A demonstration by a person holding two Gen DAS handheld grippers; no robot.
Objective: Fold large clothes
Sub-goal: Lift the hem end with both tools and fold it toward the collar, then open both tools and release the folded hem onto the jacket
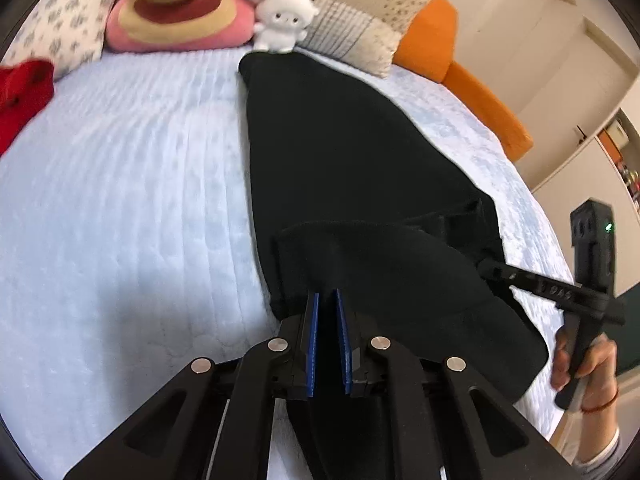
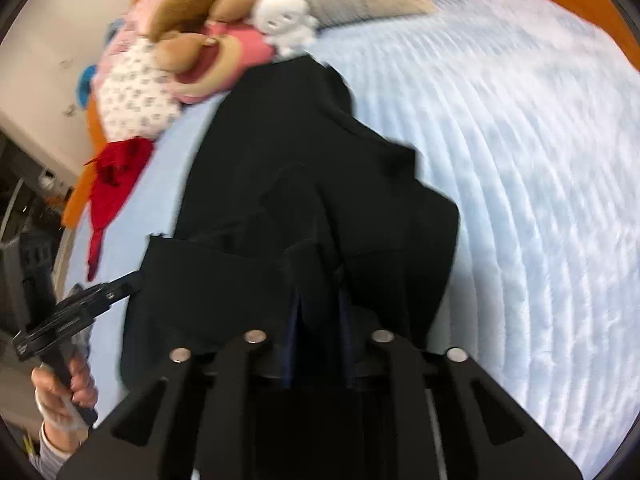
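Observation:
A long black garment (image 1: 340, 152) lies lengthwise on the pale blue bed (image 1: 120, 200), its far end by the white plush toy. My left gripper (image 1: 327, 300) is shut on the near left edge of the black garment, blue pads pressed on the cloth. My right gripper (image 2: 320, 300) is shut on the near right part of the same garment (image 2: 300, 160), lifted off the bed. The right gripper also shows in the left wrist view (image 1: 486, 267), its tips buried in the cloth. The left gripper's tips in the right wrist view (image 2: 140, 280) are hidden by fabric.
Pillows (image 1: 352, 24), a pink cushion (image 1: 176, 20) and a white plush toy (image 1: 282, 20) line the bed's far end. A red garment (image 1: 24, 96) lies at the left; it also shows in the right wrist view (image 2: 112, 184). An orange bed frame (image 1: 472, 76) borders the right.

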